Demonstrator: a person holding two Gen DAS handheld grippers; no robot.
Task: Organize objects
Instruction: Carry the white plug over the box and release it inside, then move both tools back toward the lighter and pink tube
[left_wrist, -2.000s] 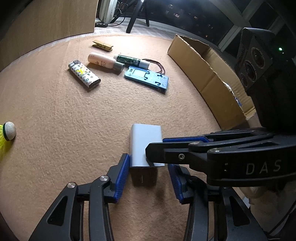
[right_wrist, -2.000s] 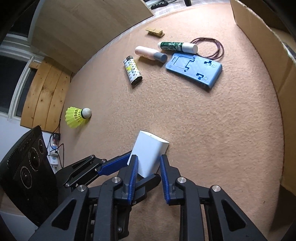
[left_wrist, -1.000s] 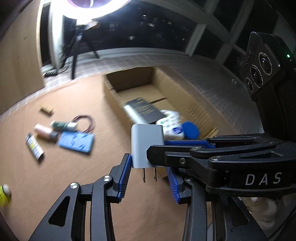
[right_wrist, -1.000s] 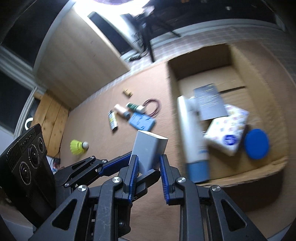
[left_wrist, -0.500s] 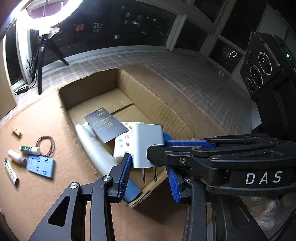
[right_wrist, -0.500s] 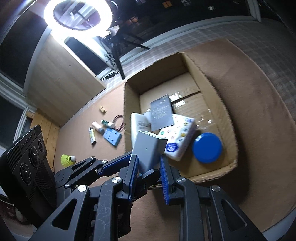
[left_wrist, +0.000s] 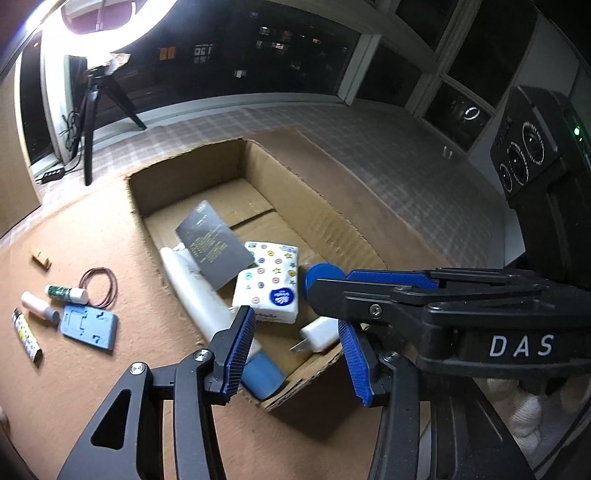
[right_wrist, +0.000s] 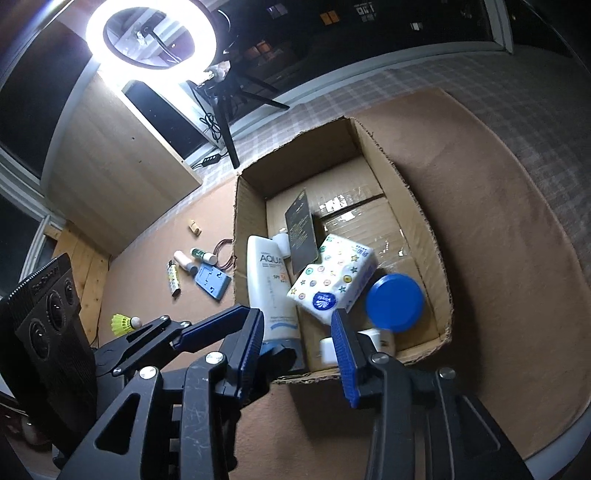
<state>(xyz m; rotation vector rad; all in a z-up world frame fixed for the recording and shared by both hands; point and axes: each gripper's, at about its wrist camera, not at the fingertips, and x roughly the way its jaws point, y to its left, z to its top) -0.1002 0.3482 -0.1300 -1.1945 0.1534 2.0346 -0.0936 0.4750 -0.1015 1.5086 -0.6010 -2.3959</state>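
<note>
A white charger plug (left_wrist: 319, 334) lies on its side in the near corner of the cardboard box (left_wrist: 332, 218), prongs pointing left. My left gripper (left_wrist: 295, 319) hovers above it, jaws opening, with no pad touching the plug. My right gripper (right_wrist: 295, 314) is over the same corner, jaws opening too. In the right wrist view the charger (right_wrist: 327, 349) is blurred and partly hidden behind the right finger. Nothing is held by either gripper.
The box (right_wrist: 247, 221) also holds a sunscreen tube (right_wrist: 271, 284), a tissue pack (right_wrist: 332, 280), a blue lid (right_wrist: 394, 302) and a dark card (right_wrist: 301, 232). A lighter (left_wrist: 26, 334), a blue plate (left_wrist: 88, 326), small tubes and a shuttlecock (right_wrist: 123, 324) lie on the carpet to the left.
Both grippers were shut on the charger above the box. Their jaws have spread and the charger has dropped into the box's near corner.
</note>
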